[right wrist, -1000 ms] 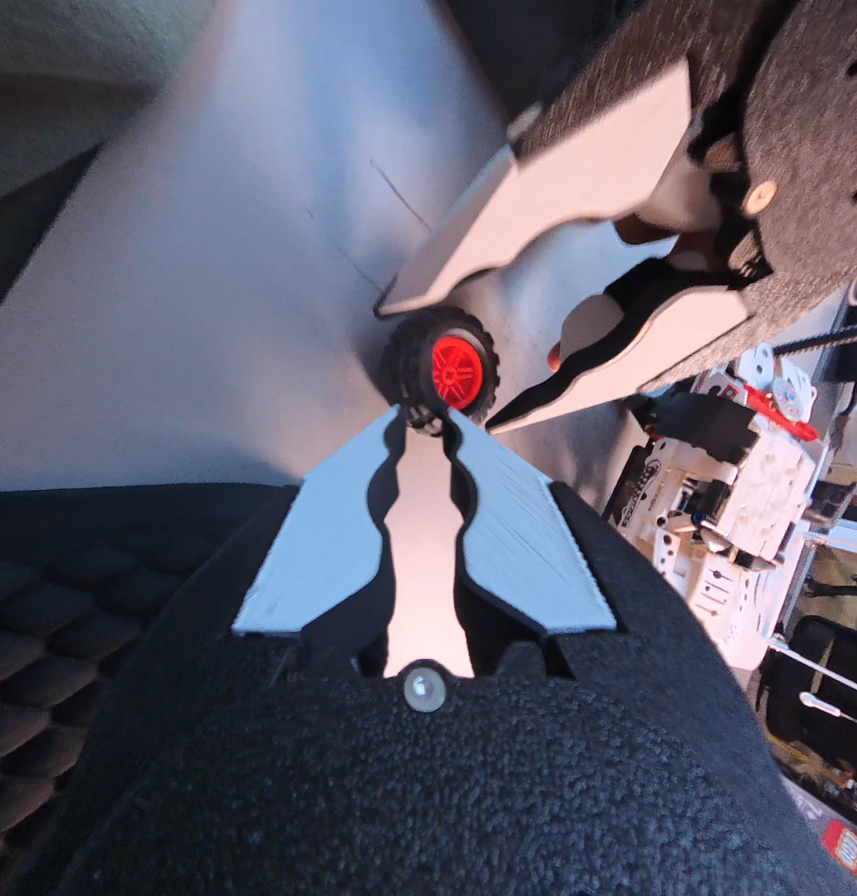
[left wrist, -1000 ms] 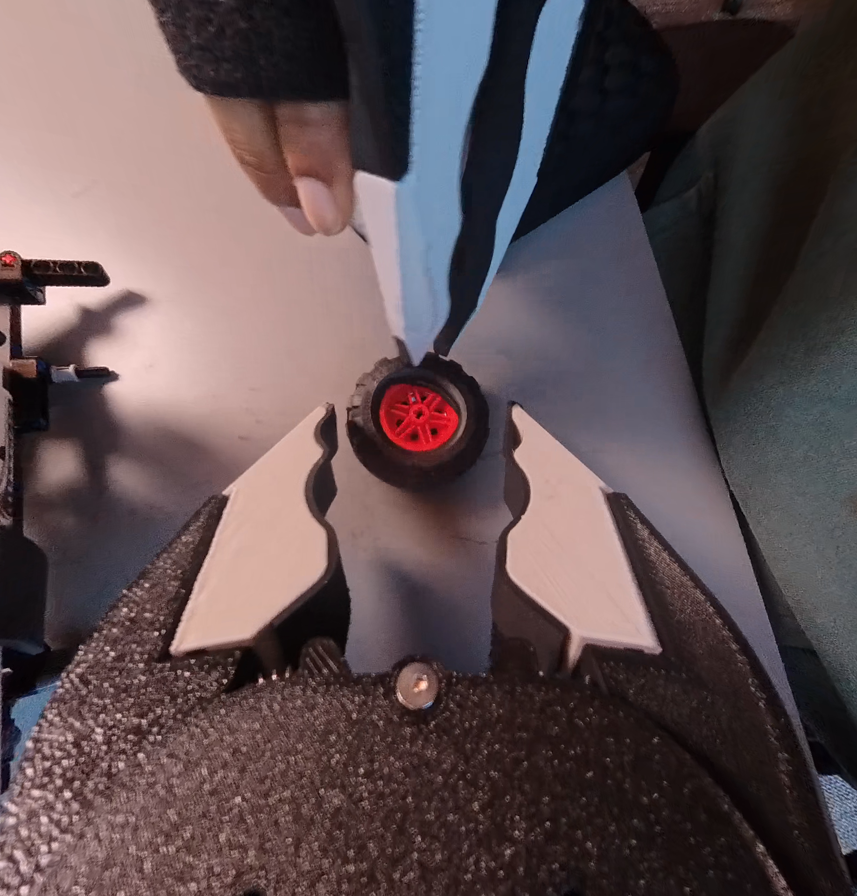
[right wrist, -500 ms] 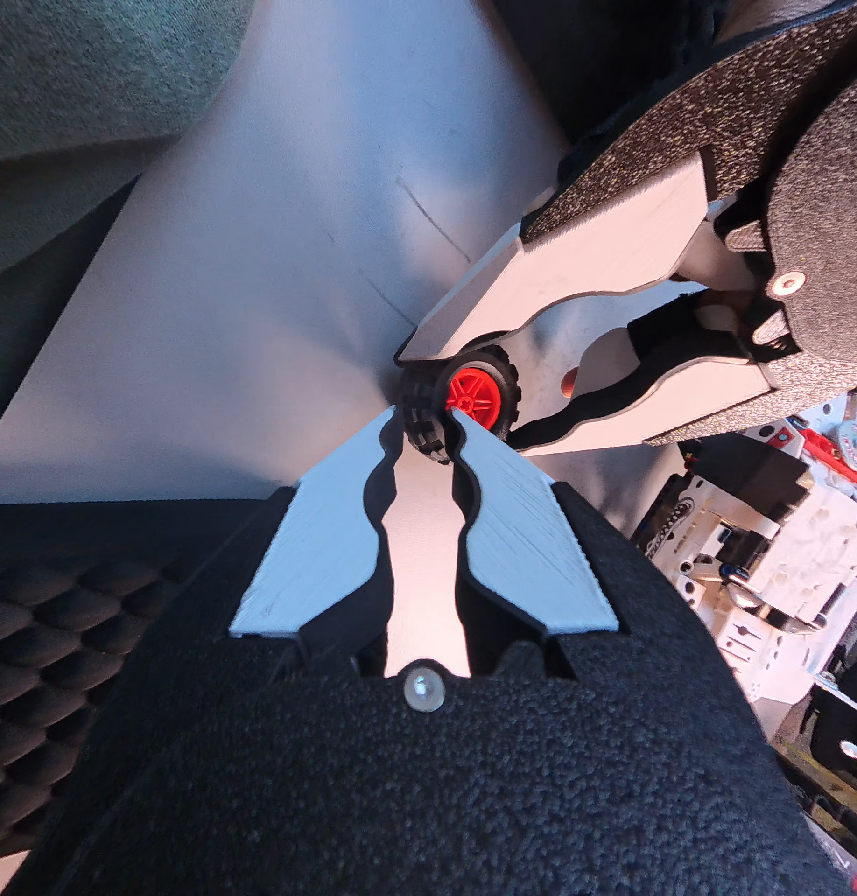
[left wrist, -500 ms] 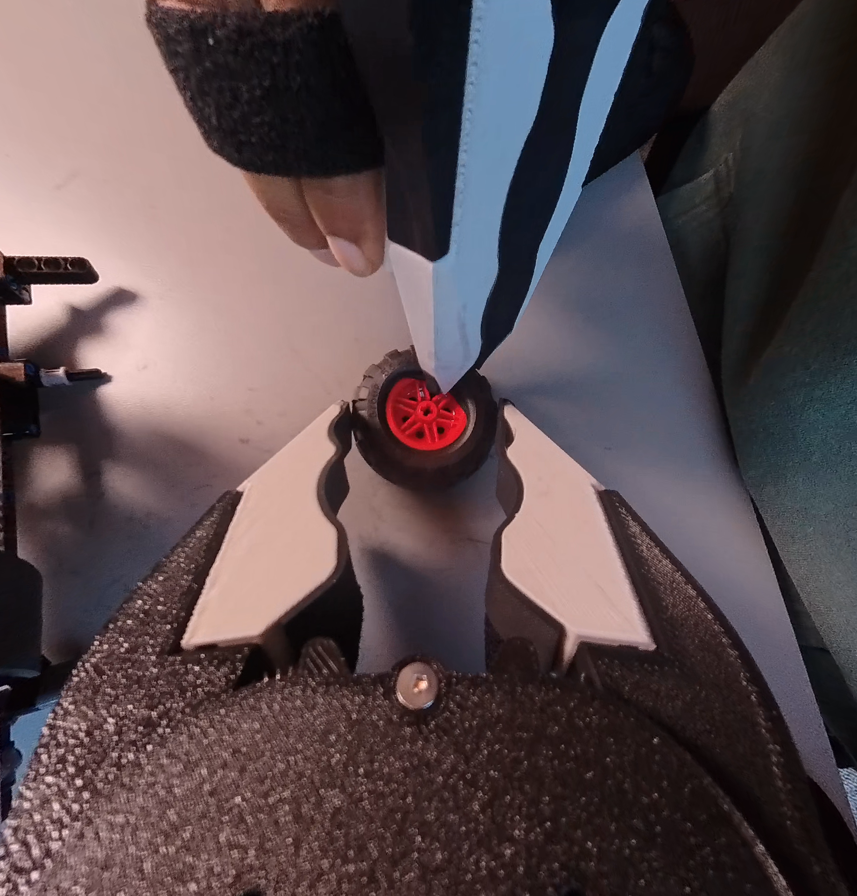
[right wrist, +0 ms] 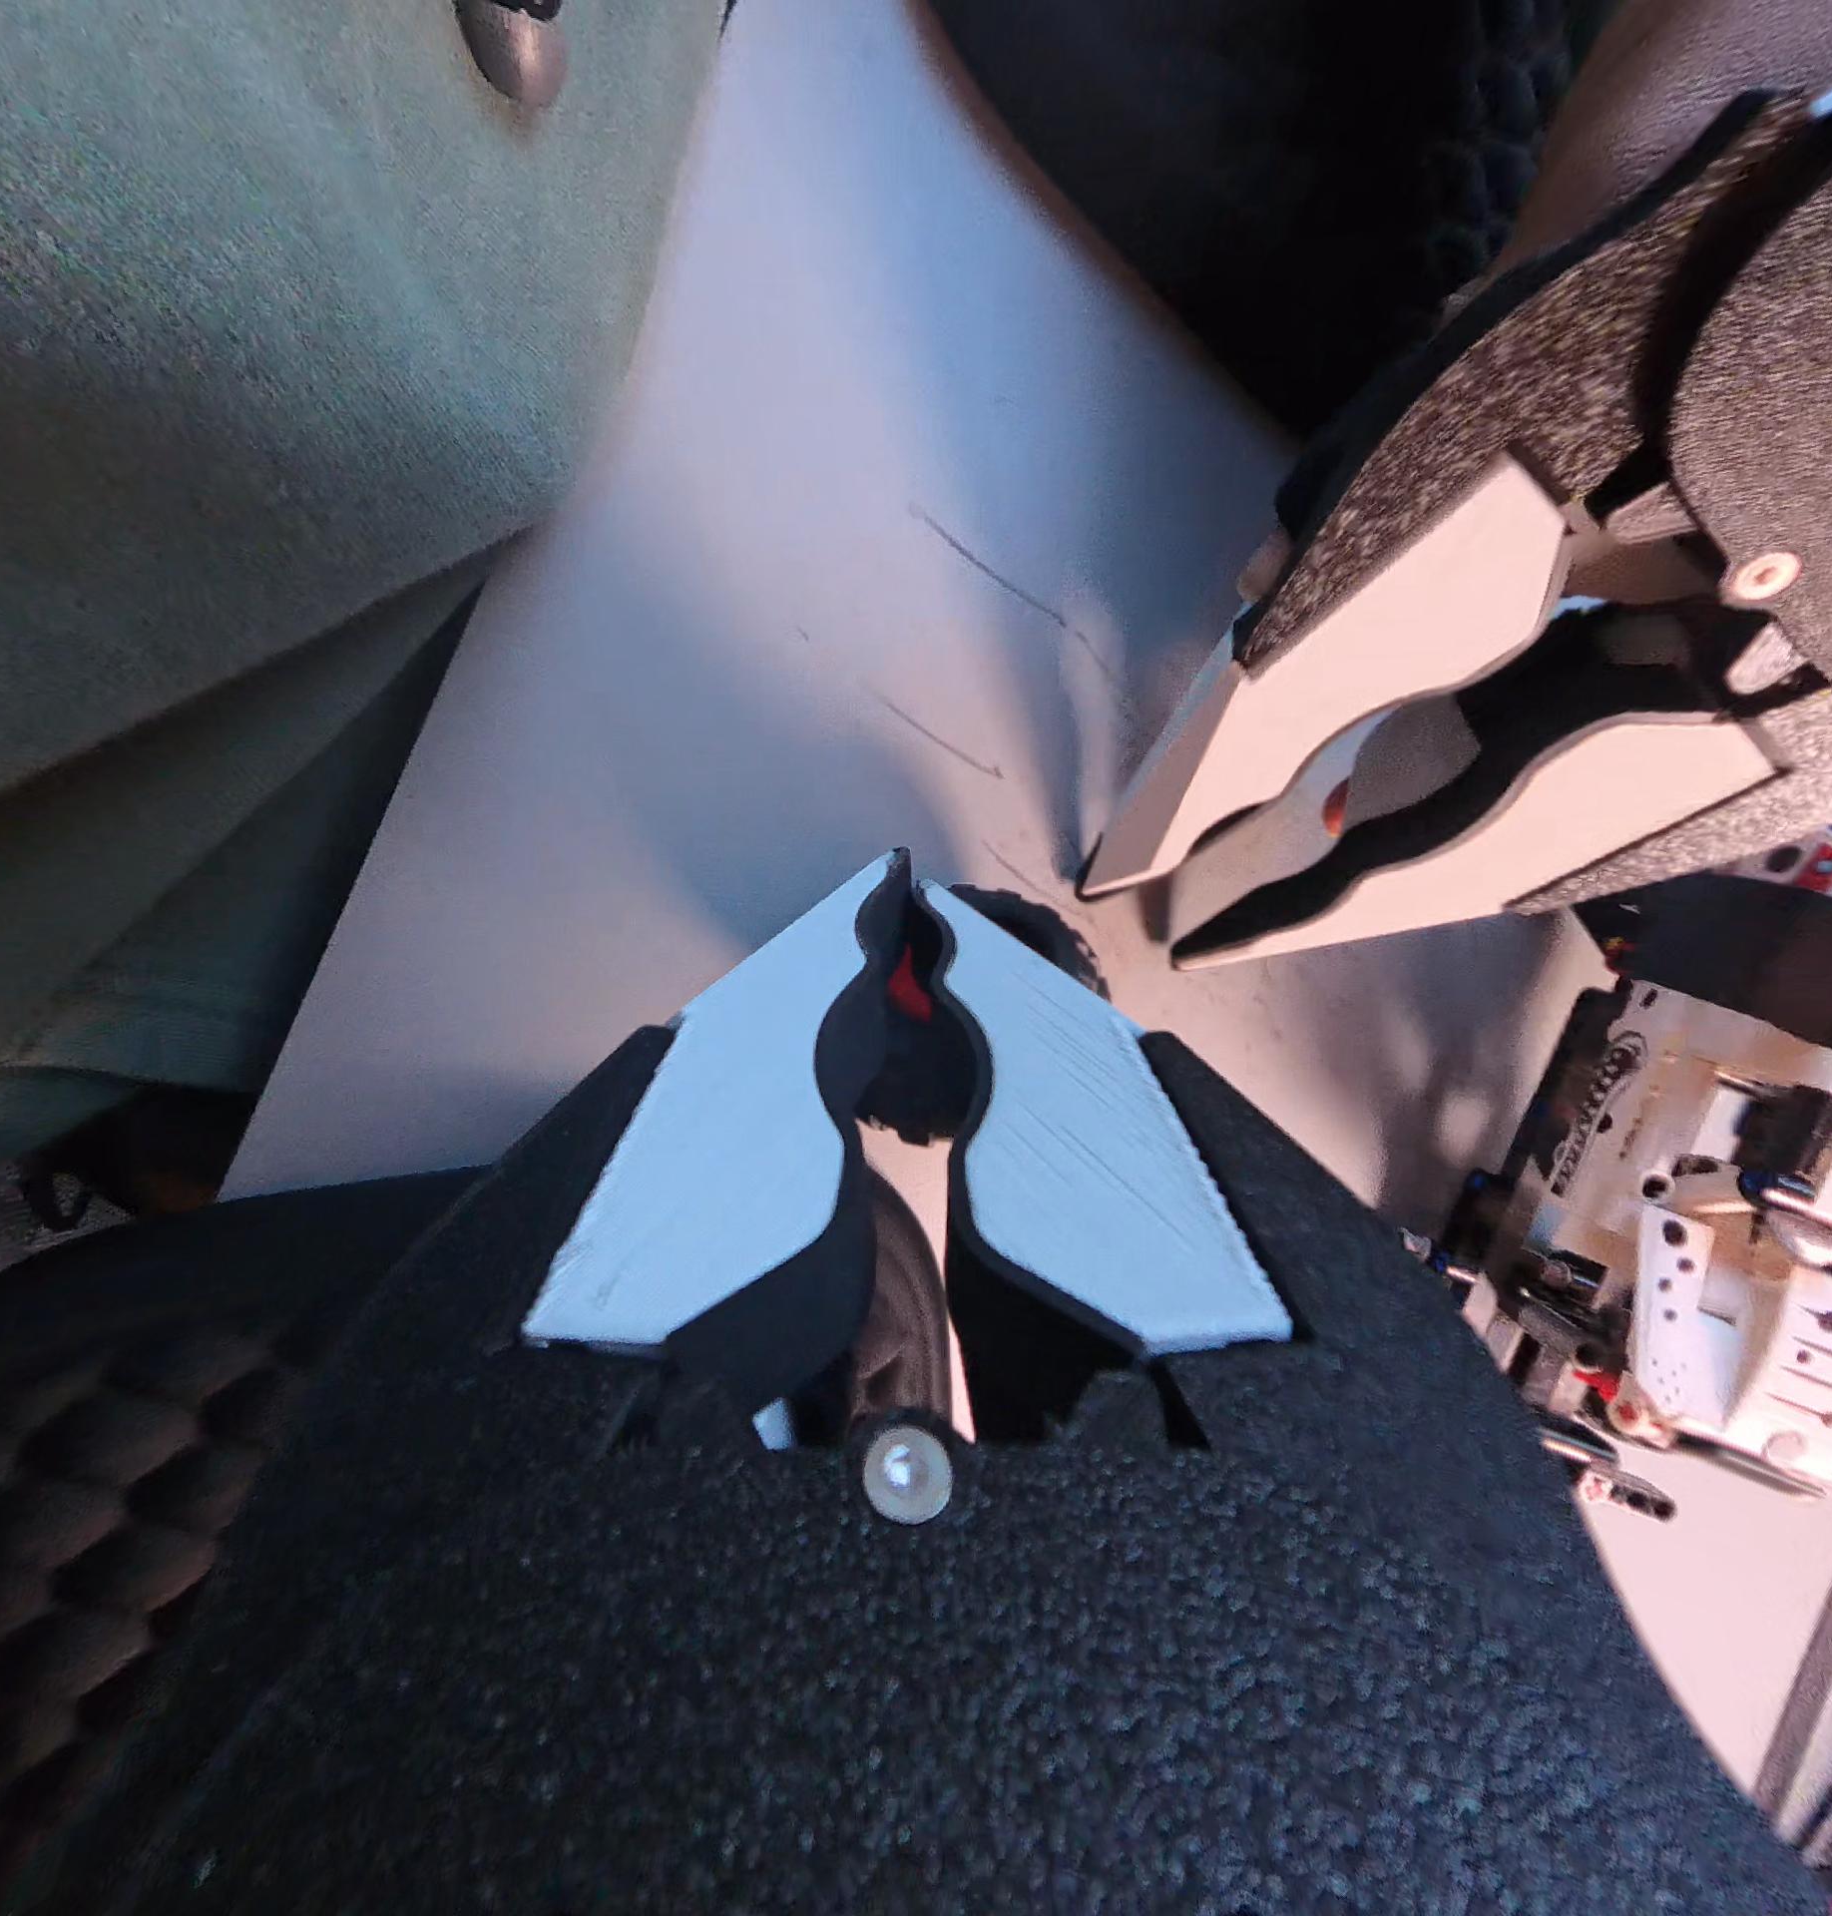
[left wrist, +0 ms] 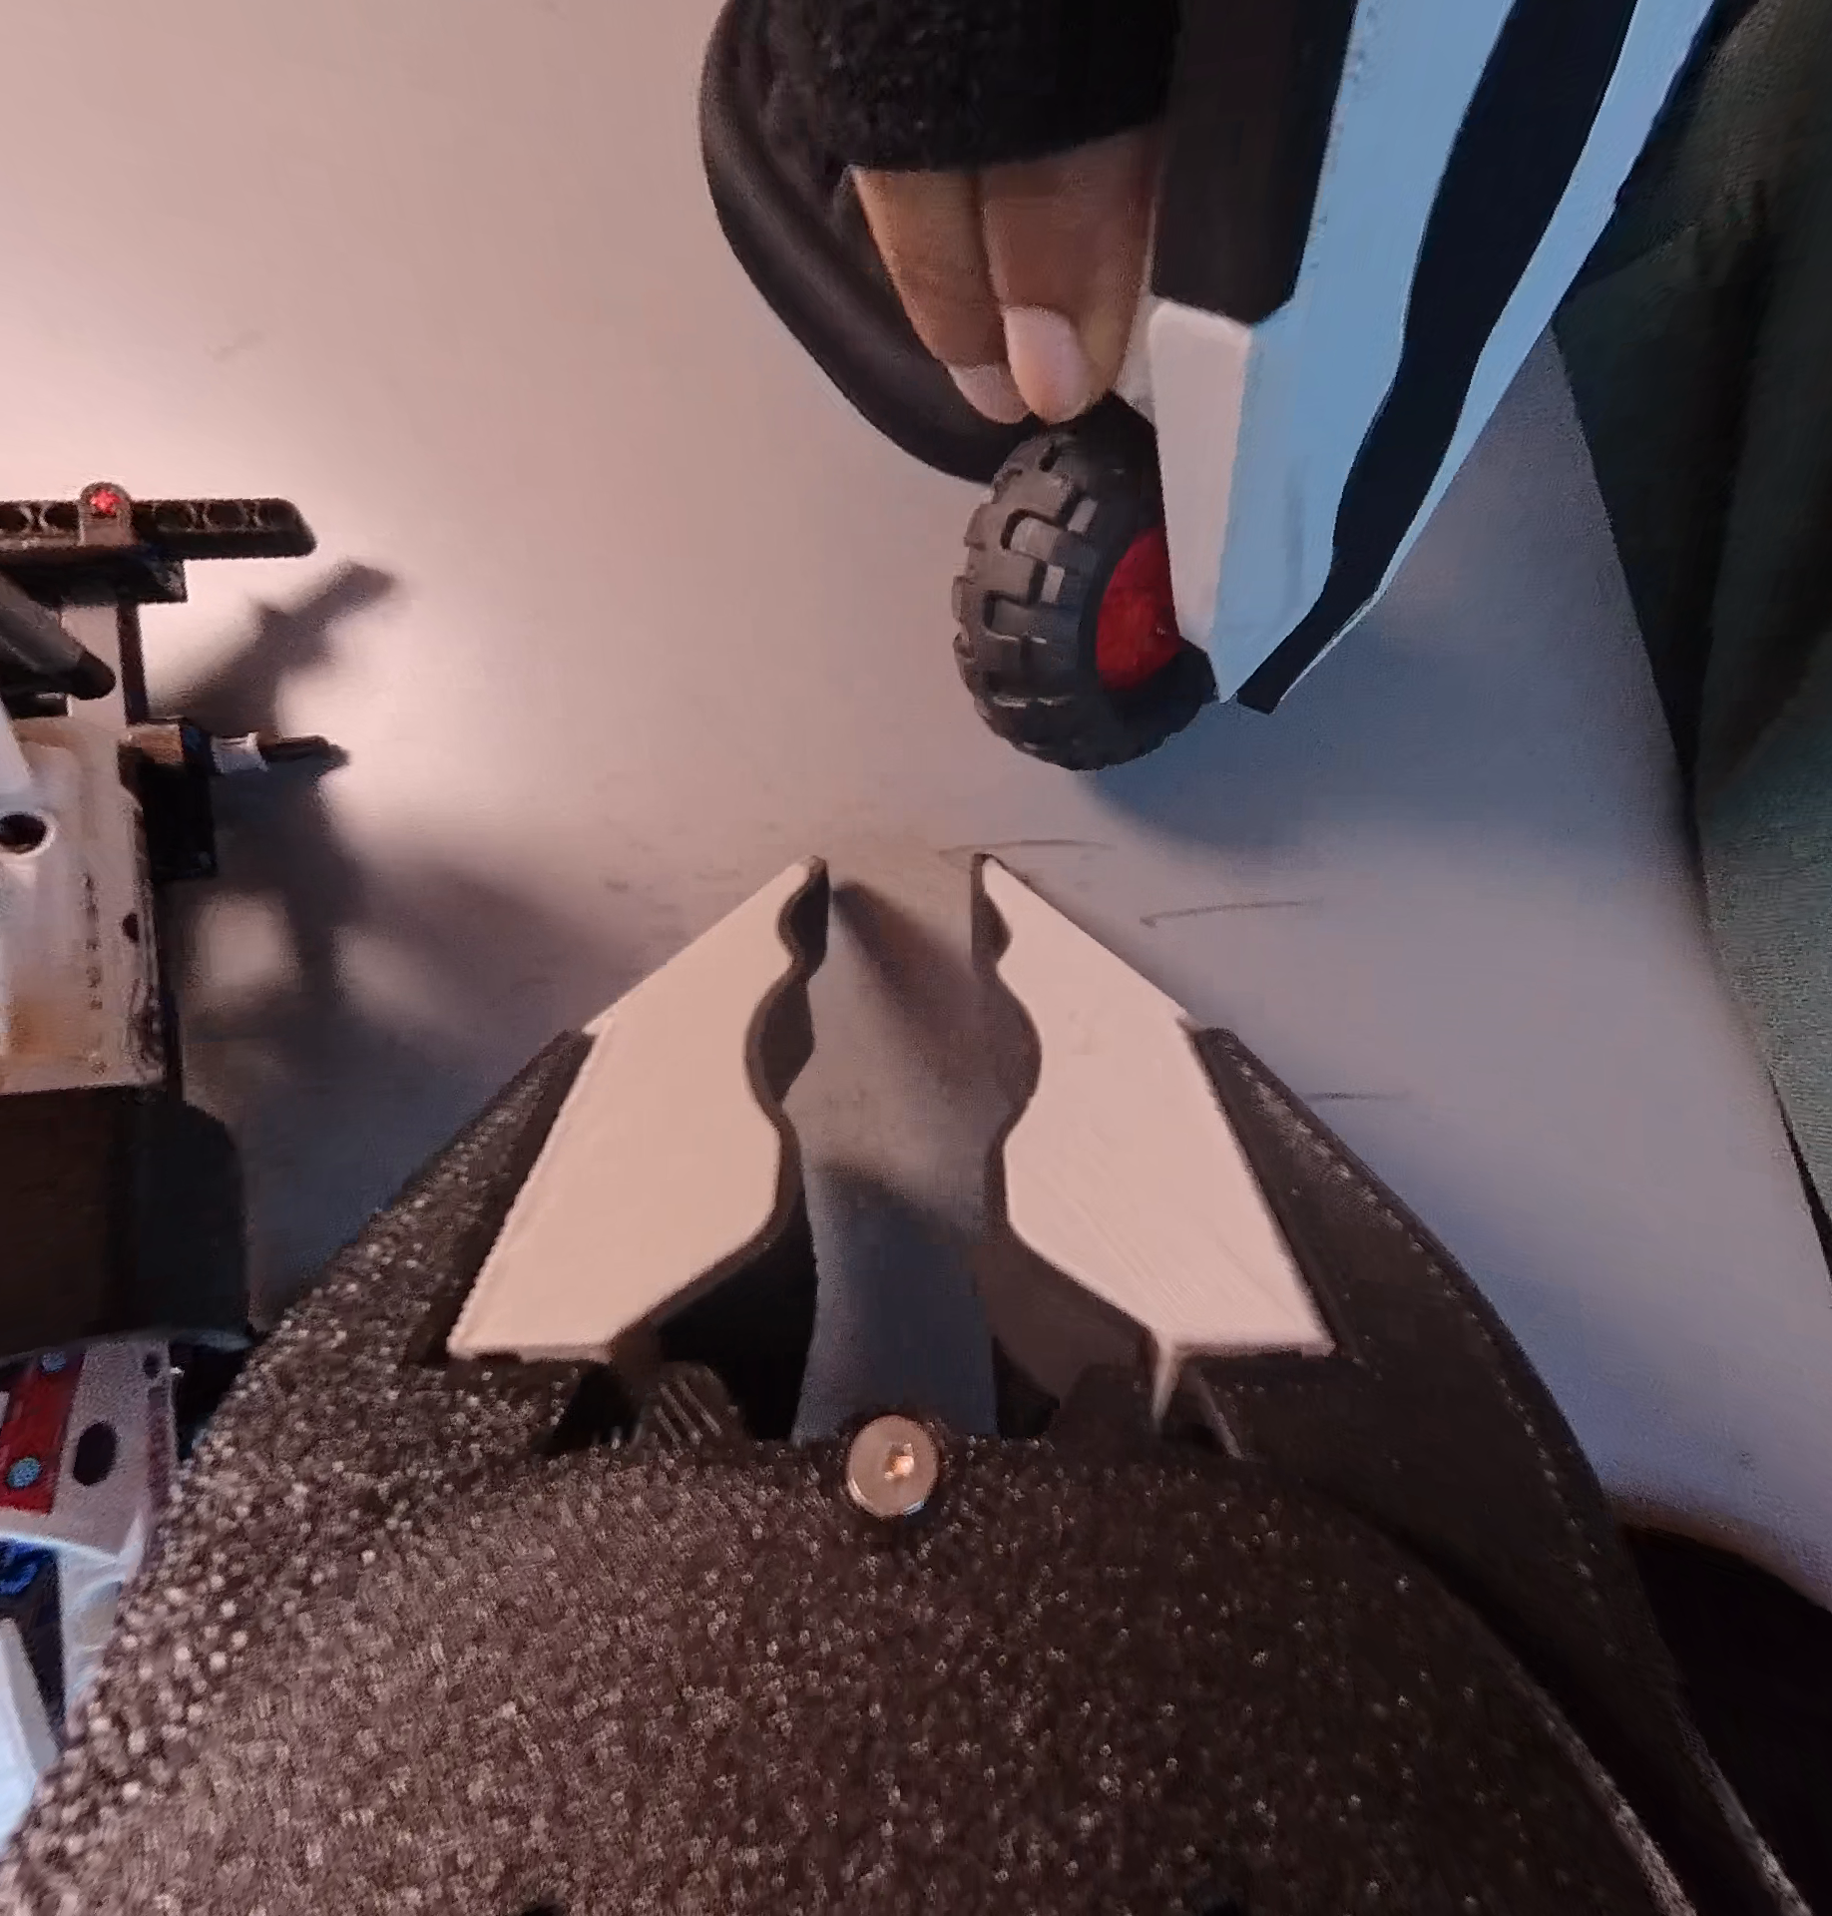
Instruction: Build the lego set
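At the bottom of the left wrist view, the left gripper (left wrist: 899, 866) (grainy black body, pale wavy-edged fingers) stood narrowly parted and empty over the smooth white table (left wrist: 539, 311). Upper right, the right gripper (left wrist: 1218, 664) pinched a knobbly black wheel (left wrist: 1047, 622) with a red hub; the white lego model (left wrist: 51, 881) sat at left.

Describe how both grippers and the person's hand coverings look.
Both the left gripper and right gripper have pale flat fingers with wavy black inner edges, grainy black bodies and a silver centre screw. A fuzzy black cuff covers the hand down to the fingers.
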`<state>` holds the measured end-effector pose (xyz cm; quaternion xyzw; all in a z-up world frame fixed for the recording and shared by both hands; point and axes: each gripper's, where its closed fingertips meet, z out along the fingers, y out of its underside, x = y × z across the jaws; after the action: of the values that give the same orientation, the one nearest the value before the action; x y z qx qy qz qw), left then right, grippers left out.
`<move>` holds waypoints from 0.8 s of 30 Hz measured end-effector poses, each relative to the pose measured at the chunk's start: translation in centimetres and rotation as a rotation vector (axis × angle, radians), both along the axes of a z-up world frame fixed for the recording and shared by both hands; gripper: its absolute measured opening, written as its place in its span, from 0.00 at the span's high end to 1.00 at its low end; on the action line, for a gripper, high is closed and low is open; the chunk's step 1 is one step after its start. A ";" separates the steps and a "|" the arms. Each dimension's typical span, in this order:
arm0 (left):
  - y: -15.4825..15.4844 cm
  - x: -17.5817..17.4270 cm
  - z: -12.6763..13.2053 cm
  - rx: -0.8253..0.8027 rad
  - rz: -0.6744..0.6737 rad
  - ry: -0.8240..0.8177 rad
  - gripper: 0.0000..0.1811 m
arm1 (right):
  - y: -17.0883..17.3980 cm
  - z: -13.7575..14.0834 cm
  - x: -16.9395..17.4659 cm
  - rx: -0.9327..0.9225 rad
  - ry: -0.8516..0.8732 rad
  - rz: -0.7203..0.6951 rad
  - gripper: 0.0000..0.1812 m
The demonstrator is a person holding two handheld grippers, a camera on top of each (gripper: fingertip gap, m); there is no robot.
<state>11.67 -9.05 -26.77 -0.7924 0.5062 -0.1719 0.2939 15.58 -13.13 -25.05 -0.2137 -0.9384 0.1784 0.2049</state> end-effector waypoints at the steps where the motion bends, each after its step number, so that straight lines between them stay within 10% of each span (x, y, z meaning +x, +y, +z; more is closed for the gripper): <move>1: -0.1 0.2 0.6 -0.019 0.001 -0.052 0.83 | 0.1 0.1 0.0 -0.003 0.013 0.002 1.00; 7: -0.1 3.8 4.4 -0.139 -0.034 -0.342 0.74 | 0.2 0.2 0.8 -0.032 0.058 0.071 1.00; 12: -0.7 5.1 2.5 -0.352 -0.075 -0.263 0.85 | 0.6 0.1 1.2 0.103 0.095 0.161 1.00; 24: -1.0 1.8 1.6 -0.540 0.451 -0.359 0.86 | 1.8 0.3 -0.7 0.073 0.186 -0.228 0.87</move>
<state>13.45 -10.04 -25.17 -0.8899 0.1965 -0.3658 0.1890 14.83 -11.33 -24.80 -0.2939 -0.8909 0.1387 0.3173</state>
